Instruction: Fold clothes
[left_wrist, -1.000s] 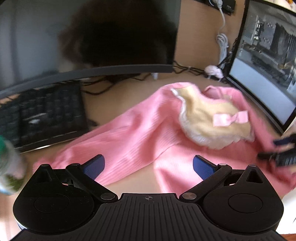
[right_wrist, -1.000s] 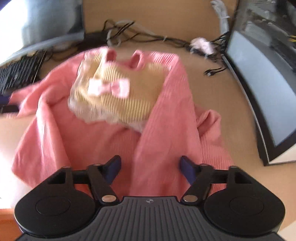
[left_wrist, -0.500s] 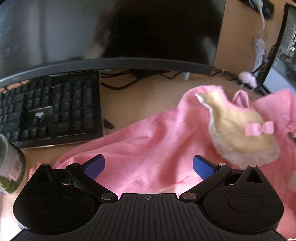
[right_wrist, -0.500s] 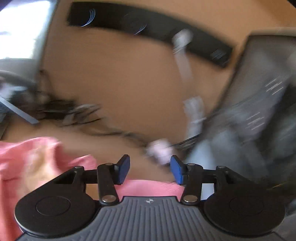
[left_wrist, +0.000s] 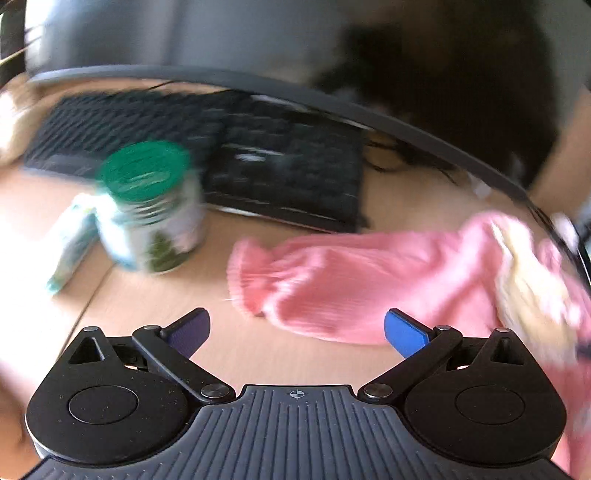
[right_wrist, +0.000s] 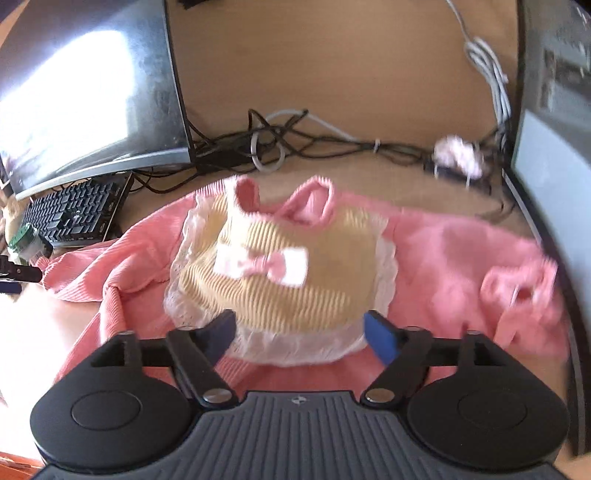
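Observation:
A pink ribbed child's top (right_wrist: 454, 254) lies spread on the wooden desk (right_wrist: 332, 173), front up, with a cream bib panel (right_wrist: 295, 266) and a pink bow (right_wrist: 266, 264). Its left sleeve (left_wrist: 332, 280) stretches toward the keyboard in the left wrist view. My left gripper (left_wrist: 297, 330) is open and empty, just short of that sleeve's cuff. My right gripper (right_wrist: 301, 334) is open and empty, hovering over the bib's lace lower edge. The right sleeve (right_wrist: 521, 295) lies bunched by the right monitor.
A green-lidded jar (left_wrist: 147, 206) and a small box (left_wrist: 70, 243) stand left of the sleeve. A black keyboard (left_wrist: 229, 155) and curved monitor (right_wrist: 85, 92) sit at the back left, a second monitor (right_wrist: 550, 166) on the right, tangled cables (right_wrist: 280, 144) behind.
My left gripper swung left to the sleeve cuff, bringing the jar into view. My right gripper dropped back from facing the wall to above the bib, with its jaws wider than half a second ago.

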